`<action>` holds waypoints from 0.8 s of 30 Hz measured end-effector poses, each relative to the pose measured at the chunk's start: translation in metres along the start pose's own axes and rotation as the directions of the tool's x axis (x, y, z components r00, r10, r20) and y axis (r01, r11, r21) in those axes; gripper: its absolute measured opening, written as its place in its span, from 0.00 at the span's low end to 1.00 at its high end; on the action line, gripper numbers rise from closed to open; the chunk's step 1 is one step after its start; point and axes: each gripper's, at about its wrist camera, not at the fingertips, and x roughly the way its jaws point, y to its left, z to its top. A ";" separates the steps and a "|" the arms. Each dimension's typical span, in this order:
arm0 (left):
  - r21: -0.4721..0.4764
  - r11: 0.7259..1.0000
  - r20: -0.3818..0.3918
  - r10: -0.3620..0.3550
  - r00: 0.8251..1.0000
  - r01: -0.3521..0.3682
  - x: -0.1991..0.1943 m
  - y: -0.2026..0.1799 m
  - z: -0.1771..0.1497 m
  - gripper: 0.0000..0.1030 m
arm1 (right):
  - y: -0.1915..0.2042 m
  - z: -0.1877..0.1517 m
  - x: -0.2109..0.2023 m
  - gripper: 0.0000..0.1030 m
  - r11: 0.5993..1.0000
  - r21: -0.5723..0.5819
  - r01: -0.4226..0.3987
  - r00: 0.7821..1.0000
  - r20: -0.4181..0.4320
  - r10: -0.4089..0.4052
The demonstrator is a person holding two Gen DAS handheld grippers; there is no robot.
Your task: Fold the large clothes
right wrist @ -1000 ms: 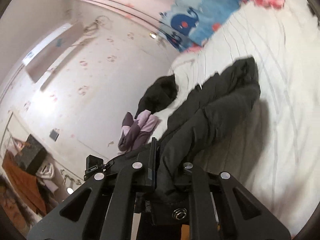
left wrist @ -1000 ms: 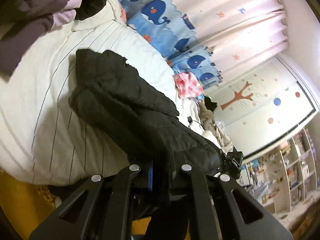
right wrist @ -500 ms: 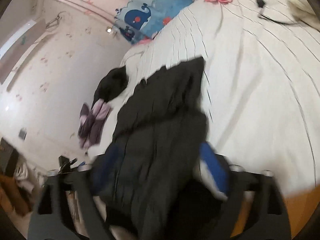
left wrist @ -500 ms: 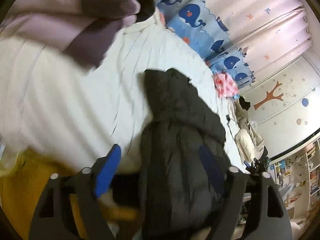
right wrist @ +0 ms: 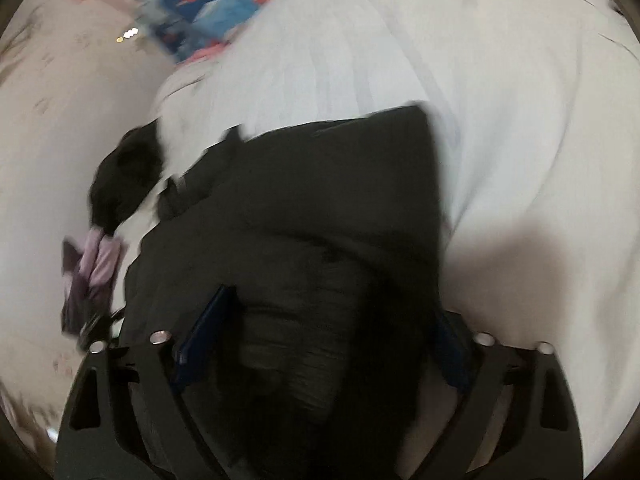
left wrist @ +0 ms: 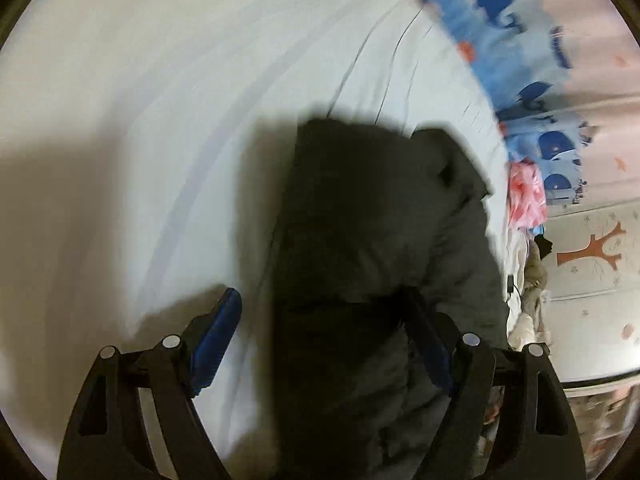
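Observation:
A large black padded jacket (left wrist: 380, 240) lies on a white striped bedcover (left wrist: 180, 100); it also shows in the right wrist view (right wrist: 328, 208). My left gripper (left wrist: 324, 332) is open just above the jacket's near end, its blue pads (left wrist: 218, 336) spread wide, nothing held. My right gripper (right wrist: 328, 340) is open too, jaws wide over the jacket's near end, with the fabric lying between and under them. Both views are motion-blurred.
The white bedcover also shows in the right wrist view (right wrist: 500, 100). A blue whale-print curtain (left wrist: 520, 60) hangs behind the bed. A pink garment (left wrist: 526, 196) lies at the far edge. A black garment (right wrist: 124, 176) and a purple one (right wrist: 92, 268) lie to the left.
Both grippers were shut on the jacket a second ago and have opened, letting it go. Both have moved in low over the jacket on the bed.

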 end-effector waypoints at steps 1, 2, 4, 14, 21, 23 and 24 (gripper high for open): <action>0.002 1.000 0.002 0.002 1.000 -0.002 0.004 -0.003 -0.004 0.74 | 0.006 -0.001 -0.002 0.43 0.999 -0.033 0.001 1.000 0.014 0.000; 0.038 0.999 0.008 -0.010 1.000 0.010 0.005 -0.013 -0.007 0.66 | 0.010 -0.001 -0.005 0.28 0.999 -0.050 0.008 0.999 0.040 -0.006; 0.088 0.995 0.027 -0.038 0.999 0.035 -0.003 -0.033 -0.013 0.36 | 0.015 0.005 -0.016 0.17 0.998 -0.060 0.003 0.996 0.088 0.002; 0.337 0.940 0.194 -0.128 0.973 0.057 -0.037 -0.127 -0.014 0.23 | 0.042 0.042 -0.100 0.14 0.989 -0.139 0.056 0.954 0.299 -0.012; 0.154 0.986 0.084 0.048 0.995 -0.060 0.016 -0.059 -0.015 0.49 | -0.061 0.015 -0.053 0.62 0.986 0.151 0.068 0.987 0.133 -0.089; 0.196 0.979 0.093 0.046 0.995 -0.064 -0.008 -0.054 -0.027 0.50 | -0.063 -0.001 -0.075 0.63 0.983 0.177 0.052 0.982 0.171 -0.083; 0.209 0.976 0.089 0.036 0.995 -0.054 -0.026 -0.048 -0.036 0.51 | -0.061 -0.010 -0.085 0.64 0.984 0.176 0.038 0.980 0.186 -0.071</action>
